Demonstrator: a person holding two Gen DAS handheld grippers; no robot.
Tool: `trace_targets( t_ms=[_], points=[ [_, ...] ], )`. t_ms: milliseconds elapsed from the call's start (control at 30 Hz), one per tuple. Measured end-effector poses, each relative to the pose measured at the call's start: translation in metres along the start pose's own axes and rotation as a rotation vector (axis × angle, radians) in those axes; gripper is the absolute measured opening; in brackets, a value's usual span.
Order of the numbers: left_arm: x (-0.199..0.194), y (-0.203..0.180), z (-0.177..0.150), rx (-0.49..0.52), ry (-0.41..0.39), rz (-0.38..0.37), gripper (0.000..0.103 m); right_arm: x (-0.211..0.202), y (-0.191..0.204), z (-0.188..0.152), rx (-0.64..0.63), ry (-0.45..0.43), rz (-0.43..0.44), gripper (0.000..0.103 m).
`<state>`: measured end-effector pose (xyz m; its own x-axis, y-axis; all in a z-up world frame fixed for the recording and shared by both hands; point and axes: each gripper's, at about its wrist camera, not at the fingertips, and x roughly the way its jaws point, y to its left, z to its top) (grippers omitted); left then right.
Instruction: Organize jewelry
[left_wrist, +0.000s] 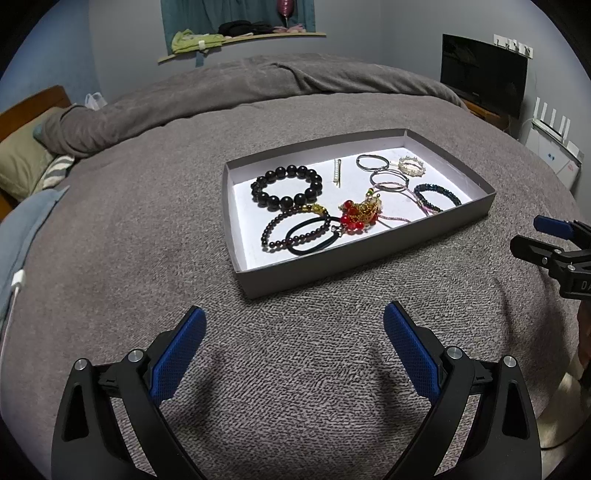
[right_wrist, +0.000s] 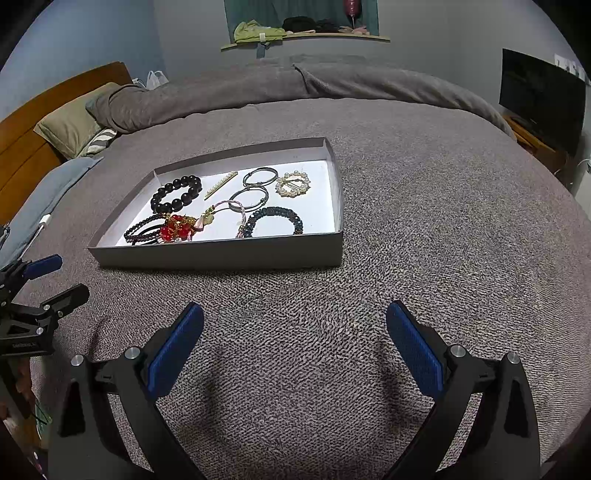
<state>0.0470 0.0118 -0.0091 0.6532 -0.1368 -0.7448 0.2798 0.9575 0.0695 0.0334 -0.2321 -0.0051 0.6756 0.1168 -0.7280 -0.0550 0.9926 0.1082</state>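
A shallow grey box lid (left_wrist: 332, 275) (right_wrist: 221, 256) lies on the grey bed cover and holds jewelry: a big black bead bracelet (left_wrist: 286, 186) (right_wrist: 176, 194), a small dark bead bracelet (left_wrist: 273, 227), a black hair tie (left_wrist: 314, 249), a red and gold charm (left_wrist: 356, 216) (right_wrist: 175, 227), two metal rings (left_wrist: 388, 179) (right_wrist: 248, 197), a pearl brooch (left_wrist: 412, 166) (right_wrist: 293, 184), a dark blue bracelet (left_wrist: 437, 195) (right_wrist: 275, 219) and a pearl clip (left_wrist: 337, 172) (right_wrist: 221, 185). My left gripper (left_wrist: 294, 323) is open and empty, short of the lid. My right gripper (right_wrist: 294, 321) is open and empty, also short of it.
The right gripper shows at the right edge of the left wrist view (left_wrist: 554, 247); the left gripper shows at the left edge of the right wrist view (right_wrist: 40, 291). Pillows (right_wrist: 74, 125) and a folded duvet (right_wrist: 258, 85) lie at the far side. A monitor (left_wrist: 484, 79) stands at the right.
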Motion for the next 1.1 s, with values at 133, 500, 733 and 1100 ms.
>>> trace_targets(
  t_ms=[133,500,733,1100],
  points=[
    [-0.001,0.000,0.000,0.000,-0.002,-0.001,0.096,0.000,0.000,0.000,0.001,-0.001,0.000,0.098],
    [-0.001,-0.002,-0.001,0.018,-0.010,0.012,0.096,0.000,-0.002,-0.002,0.003,0.001,0.000,0.098],
    [0.003,-0.004,-0.003,0.038,-0.002,-0.015,0.096,0.001,-0.004,-0.002,0.006,0.004,-0.001,0.098],
    [0.013,-0.002,-0.004,0.026,0.045,0.011,0.096,0.003,-0.007,-0.003,0.008,0.011,-0.001,0.098]
  ],
)
